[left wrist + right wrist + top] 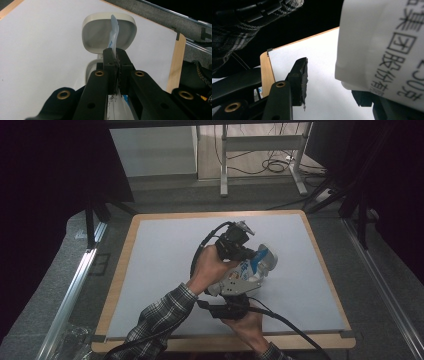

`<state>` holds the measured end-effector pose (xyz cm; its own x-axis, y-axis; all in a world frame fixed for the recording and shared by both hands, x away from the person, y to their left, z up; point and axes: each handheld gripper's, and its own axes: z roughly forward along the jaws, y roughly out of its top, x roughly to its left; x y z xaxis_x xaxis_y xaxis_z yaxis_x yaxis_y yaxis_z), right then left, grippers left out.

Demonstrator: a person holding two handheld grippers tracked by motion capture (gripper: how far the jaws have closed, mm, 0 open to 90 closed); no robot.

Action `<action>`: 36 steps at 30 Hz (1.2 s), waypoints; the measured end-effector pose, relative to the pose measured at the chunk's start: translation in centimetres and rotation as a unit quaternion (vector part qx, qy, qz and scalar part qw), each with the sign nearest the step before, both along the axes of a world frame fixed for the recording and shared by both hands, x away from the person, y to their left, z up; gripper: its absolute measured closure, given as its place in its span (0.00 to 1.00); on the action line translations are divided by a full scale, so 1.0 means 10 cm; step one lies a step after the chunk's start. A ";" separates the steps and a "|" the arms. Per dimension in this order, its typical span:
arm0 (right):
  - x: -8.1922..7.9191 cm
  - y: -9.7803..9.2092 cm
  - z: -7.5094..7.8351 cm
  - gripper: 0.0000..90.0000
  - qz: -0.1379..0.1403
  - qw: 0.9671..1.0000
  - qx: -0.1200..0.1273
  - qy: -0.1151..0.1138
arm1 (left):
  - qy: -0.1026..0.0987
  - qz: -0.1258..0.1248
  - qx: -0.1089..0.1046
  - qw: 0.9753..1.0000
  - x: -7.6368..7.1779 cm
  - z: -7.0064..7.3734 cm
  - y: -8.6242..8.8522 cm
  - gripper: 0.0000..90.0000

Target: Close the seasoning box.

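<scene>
A white pouch (243,276) with blue print and black lettering is held up over the table mat between both hands. My left gripper (251,255) is shut on its thin upper edge; in the left gripper view the jaws (116,53) pinch the pouch (114,32) edge-on. Just beyond stands a cream rounded-square bowl (97,30), seen as the bowl (270,261) right of the hands. My right gripper (234,296) sits below the pouch. Its jaws (332,77) stand open, and the pouch (374,50) hangs over the right jaw, hiding its tip.
The grey mat (165,270) covers a wooden-edged table (120,270), with bare room left, right and behind the hands. Black cables (280,317) trail toward the front edge. A plaid sleeve (160,317) enters from the bottom left. Desk legs (224,165) stand beyond the table.
</scene>
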<state>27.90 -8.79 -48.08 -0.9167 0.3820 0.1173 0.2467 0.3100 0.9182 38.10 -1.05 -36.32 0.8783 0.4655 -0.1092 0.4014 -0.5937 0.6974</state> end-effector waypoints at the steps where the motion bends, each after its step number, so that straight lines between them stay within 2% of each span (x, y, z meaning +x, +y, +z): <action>1: 0.00 0.00 0.00 0.58 0.000 1.000 0.001 0.002 | -0.001 0.000 0.000 1.000 0.00 0.00 0.00 0.98; 15: 0.03 0.01 -0.06 0.58 -0.007 1.000 -0.009 0.002 | -0.009 0.000 -0.016 1.000 -0.02 -0.05 0.03 0.98; 36: 0.09 -0.01 -0.16 0.56 -0.027 0.999 -0.017 0.008 | -0.012 -0.009 -0.019 1.000 -0.05 -0.07 0.04 0.98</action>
